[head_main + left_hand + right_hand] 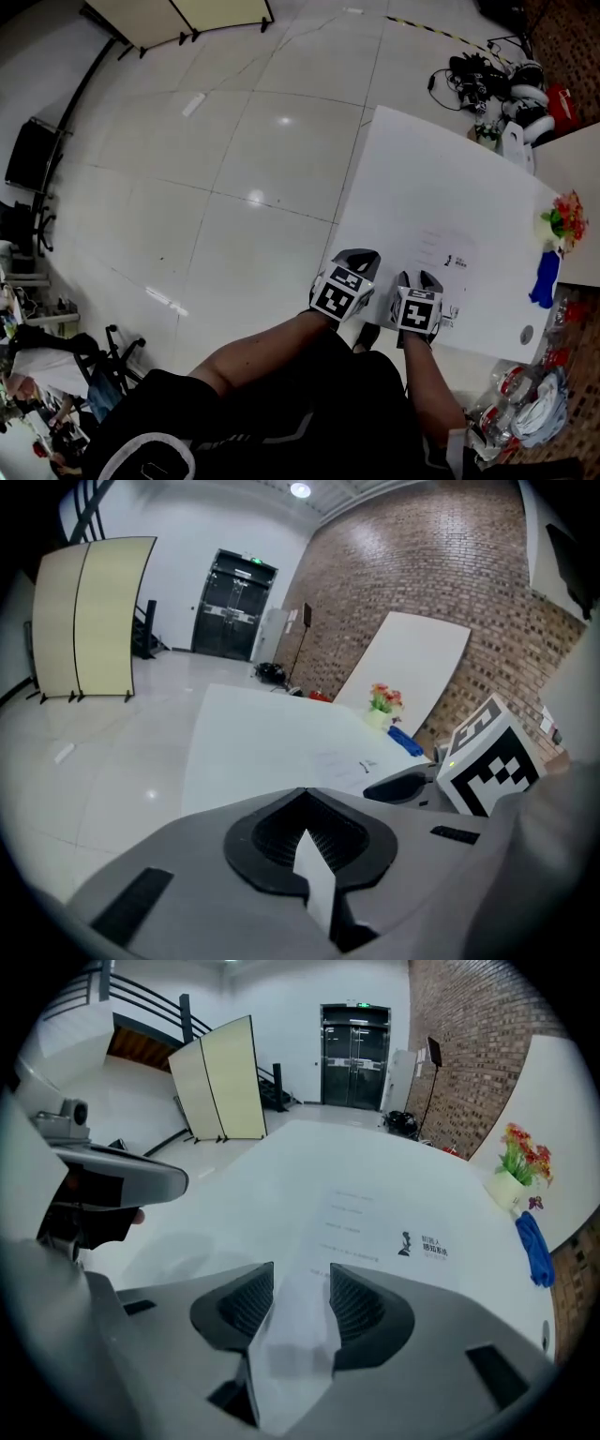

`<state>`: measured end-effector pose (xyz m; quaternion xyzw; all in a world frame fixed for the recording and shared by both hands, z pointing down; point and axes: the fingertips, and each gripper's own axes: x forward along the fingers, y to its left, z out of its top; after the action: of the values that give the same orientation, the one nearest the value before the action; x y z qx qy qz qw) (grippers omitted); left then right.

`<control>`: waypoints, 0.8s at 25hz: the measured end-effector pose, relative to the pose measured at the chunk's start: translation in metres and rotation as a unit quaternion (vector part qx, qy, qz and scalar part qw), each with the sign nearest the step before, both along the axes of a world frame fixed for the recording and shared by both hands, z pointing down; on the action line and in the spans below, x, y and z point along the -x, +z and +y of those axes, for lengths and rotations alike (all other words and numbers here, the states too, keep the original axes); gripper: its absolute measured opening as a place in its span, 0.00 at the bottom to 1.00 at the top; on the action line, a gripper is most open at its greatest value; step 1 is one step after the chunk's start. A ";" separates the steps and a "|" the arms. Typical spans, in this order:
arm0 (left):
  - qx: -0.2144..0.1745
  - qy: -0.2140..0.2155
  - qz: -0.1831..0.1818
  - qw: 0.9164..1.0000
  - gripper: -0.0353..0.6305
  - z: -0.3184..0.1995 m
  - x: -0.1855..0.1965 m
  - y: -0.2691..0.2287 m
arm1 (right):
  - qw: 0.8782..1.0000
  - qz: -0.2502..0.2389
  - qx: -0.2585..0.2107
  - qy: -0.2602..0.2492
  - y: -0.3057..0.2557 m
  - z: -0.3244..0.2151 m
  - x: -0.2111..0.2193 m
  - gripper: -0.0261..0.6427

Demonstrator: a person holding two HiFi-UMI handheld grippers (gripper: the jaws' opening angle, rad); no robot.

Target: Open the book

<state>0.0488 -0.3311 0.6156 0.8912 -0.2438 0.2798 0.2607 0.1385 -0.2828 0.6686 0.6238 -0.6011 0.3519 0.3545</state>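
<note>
"On the white table [412,159], where is the book [448,251]?"
"Closed and flat, its printed cover upward, just ahead of both tongs."
"How does the left gripper [305,792] stand?"
"Jaw tips together; nothing is seen held between them."
"And the right gripper [302,1267]?"
"Jaws wide apart, pads pressing on nothing. The book's cover shows between them; whether they touch it cannot be told."
</note>
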 end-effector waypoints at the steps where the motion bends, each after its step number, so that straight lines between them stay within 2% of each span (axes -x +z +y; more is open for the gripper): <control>1: 0.003 0.001 0.000 1.000 0.05 0.001 0.001 0.001 | 1.000 0.003 0.007 0.003 0.004 0.001 0.001 0.26; 9: 0.008 0.019 0.016 1.000 0.05 0.002 -0.003 0.001 | 0.998 0.037 0.028 0.031 0.013 0.001 -0.001 0.26; 12: 0.011 0.020 0.020 1.000 0.05 0.003 -0.002 0.002 | 0.999 0.026 0.027 0.037 0.012 0.002 -0.002 0.26; 17: 0.017 0.029 0.061 0.998 0.05 0.003 -0.008 -0.006 | 0.999 0.004 0.026 0.044 0.013 0.001 -0.004 0.26; 20: 0.013 0.034 0.064 0.997 0.05 0.004 -0.011 -0.008 | 0.998 -0.022 0.024 0.060 0.012 0.002 -0.005 0.24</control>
<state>0.0601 -0.3271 0.6074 0.9116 -0.1923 0.2338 0.2781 0.1437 -0.2805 0.6808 0.6422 -0.5618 0.4005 0.3340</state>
